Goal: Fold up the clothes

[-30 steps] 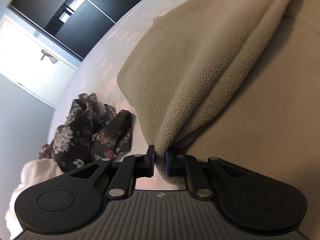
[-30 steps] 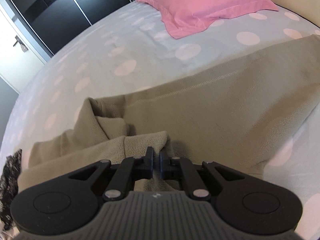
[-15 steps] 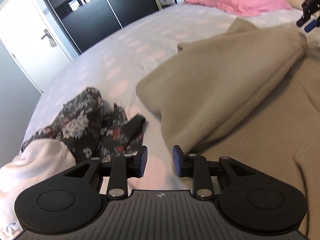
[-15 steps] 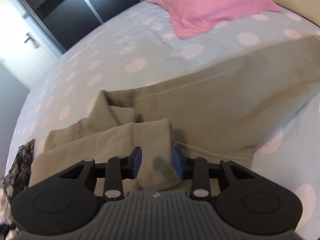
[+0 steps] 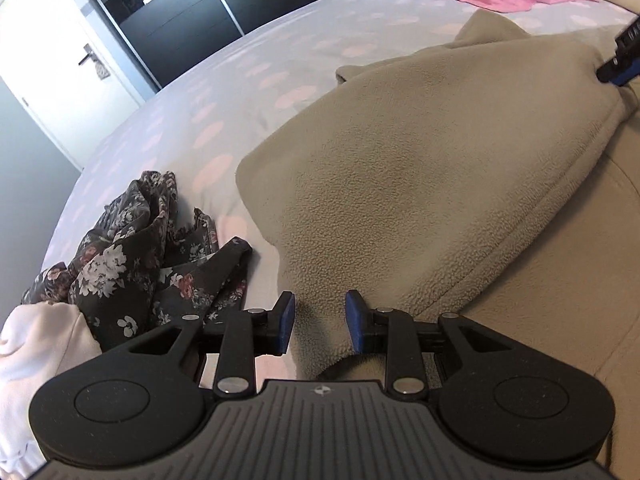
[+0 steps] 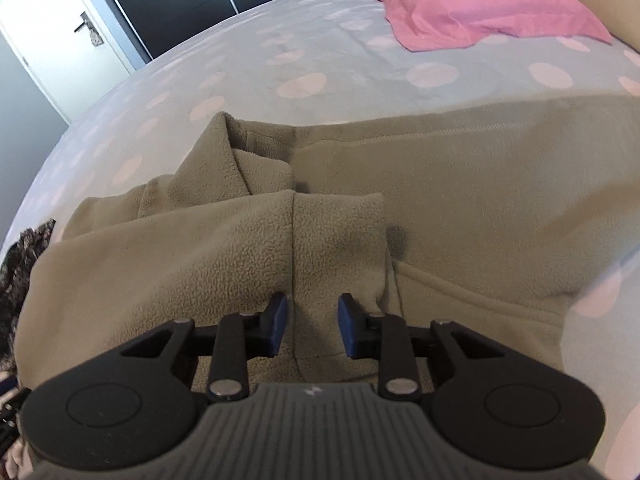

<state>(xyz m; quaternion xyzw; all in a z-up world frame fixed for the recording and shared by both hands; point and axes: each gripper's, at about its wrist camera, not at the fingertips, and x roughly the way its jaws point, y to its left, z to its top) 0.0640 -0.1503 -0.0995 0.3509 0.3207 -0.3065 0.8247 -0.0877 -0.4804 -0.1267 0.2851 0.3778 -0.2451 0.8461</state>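
Observation:
A beige fleece garment (image 5: 420,184) lies spread on the bed, one part folded over the rest. My left gripper (image 5: 320,322) stands open just above the folded layer's near corner, its blue pads apart. In the right wrist view the same fleece garment (image 6: 460,184) shows its sleeve cuff (image 6: 340,232) laid across the body. My right gripper (image 6: 312,330) hangs open over that cuff, nothing between its fingers. The right gripper's tip (image 5: 622,62) shows at the far right edge of the left wrist view.
A dark floral garment (image 5: 136,260) and a white cloth (image 5: 32,344) lie crumpled at the left. A pink pillow (image 6: 472,4) sits at the head of the dotted bedsheet (image 6: 280,68). A white door (image 5: 52,68) and dark wardrobe (image 5: 200,8) stand behind.
Both grippers were shut on the fleece a second ago. They have let go and opened, and the folded sleeve now rests flat on the garment.

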